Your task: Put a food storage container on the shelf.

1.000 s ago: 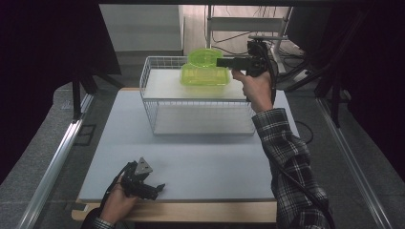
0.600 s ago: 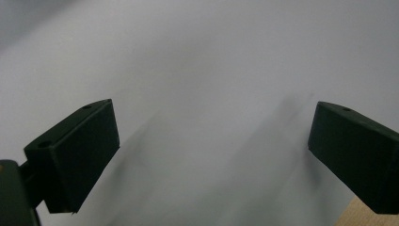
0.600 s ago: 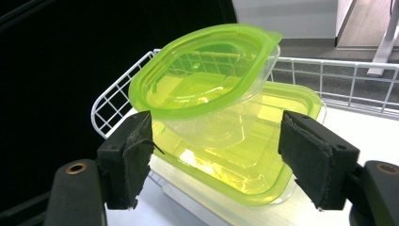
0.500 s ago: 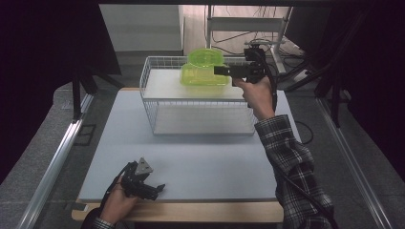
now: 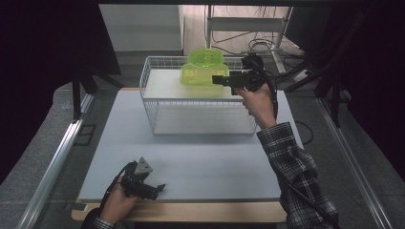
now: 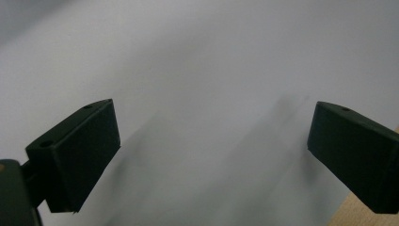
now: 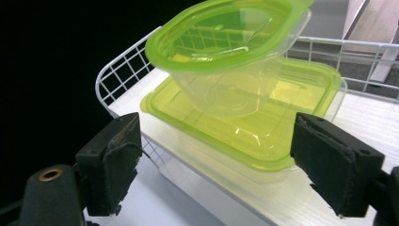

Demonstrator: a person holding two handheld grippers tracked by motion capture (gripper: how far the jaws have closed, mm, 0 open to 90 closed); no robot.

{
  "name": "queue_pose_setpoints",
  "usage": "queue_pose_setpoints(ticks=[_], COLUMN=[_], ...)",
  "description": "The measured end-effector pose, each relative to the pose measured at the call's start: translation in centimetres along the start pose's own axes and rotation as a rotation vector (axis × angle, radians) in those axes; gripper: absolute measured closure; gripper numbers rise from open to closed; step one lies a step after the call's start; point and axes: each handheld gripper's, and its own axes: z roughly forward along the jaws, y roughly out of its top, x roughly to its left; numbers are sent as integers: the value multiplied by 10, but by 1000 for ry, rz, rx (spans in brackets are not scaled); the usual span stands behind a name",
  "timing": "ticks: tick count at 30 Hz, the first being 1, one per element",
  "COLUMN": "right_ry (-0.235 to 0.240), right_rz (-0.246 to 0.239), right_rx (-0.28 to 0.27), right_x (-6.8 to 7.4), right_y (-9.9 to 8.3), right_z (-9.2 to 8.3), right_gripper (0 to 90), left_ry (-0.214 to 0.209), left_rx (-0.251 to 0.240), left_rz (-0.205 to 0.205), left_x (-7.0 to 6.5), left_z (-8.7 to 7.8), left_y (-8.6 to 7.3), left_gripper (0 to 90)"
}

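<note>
**Kid:** Where are the green boxes?

**Friend:** Up on the wire rack (image 5: 157,102), on its top shelf. There is a flat box (image 7: 263,127) with a green lid. A round tub (image 7: 226,56) sits on top of it, a bit tilted.

**Kid:** Is anyone holding them?

**Friend:** No. The right tongs (image 5: 216,79) are just beside the flat box, at its right. They have just been opening, and now they stand wide apart. In the right gripper view nothing is between them, and the boxes sit a little way in front.

**Kid:** So the stacking is done?

**Friend:** I think so. The tub rests on the flat box by itself, and the tongs have let go. It leans a bit, so maybe it needs a nudge.

**Kid:** What about the other hand?

**Friend:** The left tongs (image 5: 155,190) are low at the near edge of the surface (image 5: 191,162), well apart from the rack. They are apart too, with nothing in them.

**Kid:** What is left?

**Friend:** Maybe just pulling the right hand back.
</note>
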Motion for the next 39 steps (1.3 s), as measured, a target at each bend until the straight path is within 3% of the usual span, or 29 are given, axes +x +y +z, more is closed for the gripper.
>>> queue_pose_setpoints(ticks=[11, 30, 39], right_ry=[-16, 16, 9], right_rz=[-89, -120, -142], right_rx=[18, 34, 54], right_x=[9, 17, 18], right_y=[-13, -33, -46], right_z=[-3, -6, -5], right_gripper=[132, 113, 92], left_ry=[-19, -10, -4], left_rx=[-22, -37, -35], left_rz=[-45, -53, -58], left_x=[2, 2, 2], left_z=[-2, -3, -2], left_y=[1, 1, 1], left_gripper=[27, 27, 31])
